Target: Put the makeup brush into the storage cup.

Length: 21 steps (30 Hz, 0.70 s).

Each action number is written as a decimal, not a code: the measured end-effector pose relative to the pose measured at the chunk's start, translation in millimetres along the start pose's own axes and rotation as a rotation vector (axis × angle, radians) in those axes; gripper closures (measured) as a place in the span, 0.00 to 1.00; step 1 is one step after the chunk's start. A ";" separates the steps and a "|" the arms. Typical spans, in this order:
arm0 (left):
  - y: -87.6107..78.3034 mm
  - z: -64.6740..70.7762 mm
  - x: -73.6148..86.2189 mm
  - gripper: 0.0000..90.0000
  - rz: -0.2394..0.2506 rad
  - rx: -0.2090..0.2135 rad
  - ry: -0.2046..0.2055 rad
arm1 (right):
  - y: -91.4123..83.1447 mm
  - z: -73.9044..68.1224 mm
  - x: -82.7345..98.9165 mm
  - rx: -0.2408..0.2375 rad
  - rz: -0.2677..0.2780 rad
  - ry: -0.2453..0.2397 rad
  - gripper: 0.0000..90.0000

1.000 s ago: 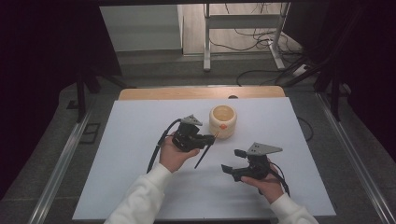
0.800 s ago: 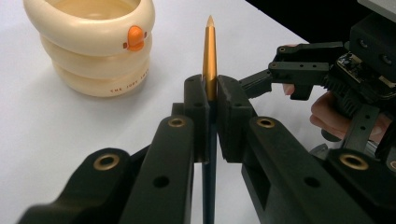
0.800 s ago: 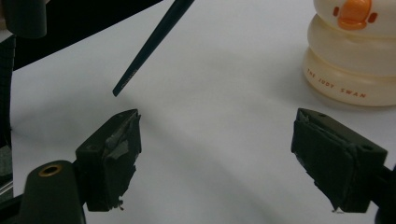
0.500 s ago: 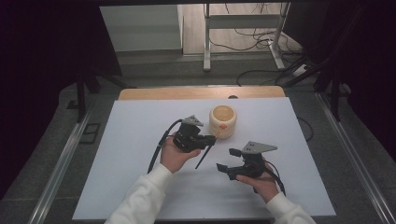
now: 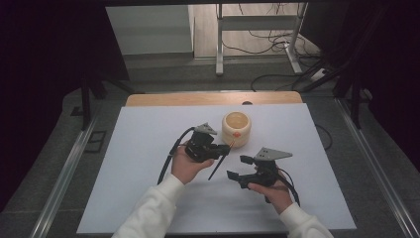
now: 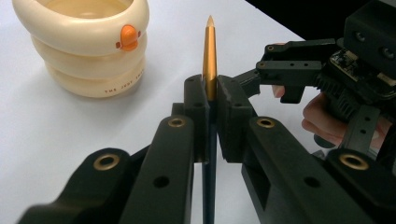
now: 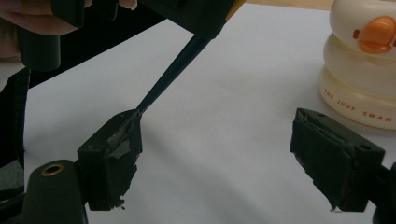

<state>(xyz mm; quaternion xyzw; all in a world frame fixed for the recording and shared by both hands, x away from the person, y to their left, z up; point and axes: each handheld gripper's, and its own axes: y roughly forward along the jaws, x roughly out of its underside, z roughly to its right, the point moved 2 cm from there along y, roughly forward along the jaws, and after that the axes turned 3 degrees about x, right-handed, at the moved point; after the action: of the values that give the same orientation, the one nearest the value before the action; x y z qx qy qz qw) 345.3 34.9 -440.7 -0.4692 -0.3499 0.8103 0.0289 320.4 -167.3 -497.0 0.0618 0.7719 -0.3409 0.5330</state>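
Note:
My left gripper (image 5: 224, 148) is shut on a pen (image 5: 216, 167) with a dark body and a gold tip. In the left gripper view the pen (image 6: 209, 60) stands upright between the closed jaws of that gripper (image 6: 209, 95), gold tip pointing away. A cream ringed cup (image 5: 236, 129) with an orange duck beak stands just beyond, and shows as the cup (image 6: 84, 46) at upper left. My right gripper (image 5: 239, 167) is open, close to the pen's dark lower end. In the right gripper view the pen (image 7: 173, 74) slants down to the left pad (image 7: 112, 149) of the open gripper (image 7: 224, 154).
The white table mat (image 5: 138, 148) has free room left and right of the hands. A wooden table edge (image 5: 213, 98) runs along the back. Beyond it lie floor cables (image 5: 277, 79) and a metal stand. The cup (image 7: 364, 70) is near my right gripper's right jaw.
My right gripper has moved slightly left and forward, closer to the pen's lower end. The left gripper has kept its hold and hardly moved.

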 end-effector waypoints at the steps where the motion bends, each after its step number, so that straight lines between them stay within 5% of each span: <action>1: -0.1 0.0 0.0 0.93 0.000 0.000 0.000 | 1.2 -0.6 -0.2 -0.001 -0.002 -0.002 0.19; 21: 0.3 1.7 -0.6 0.93 0.004 0.001 -0.005 | 12.1 -6.6 -6.1 -0.035 0.016 0.010 0.23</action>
<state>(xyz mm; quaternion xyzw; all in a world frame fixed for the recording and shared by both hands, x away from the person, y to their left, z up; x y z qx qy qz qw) 344.5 33.5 -439.9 -0.4680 -0.3486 0.8117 0.0268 323.3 -152.5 -496.0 0.0602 0.7800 -0.3227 0.5327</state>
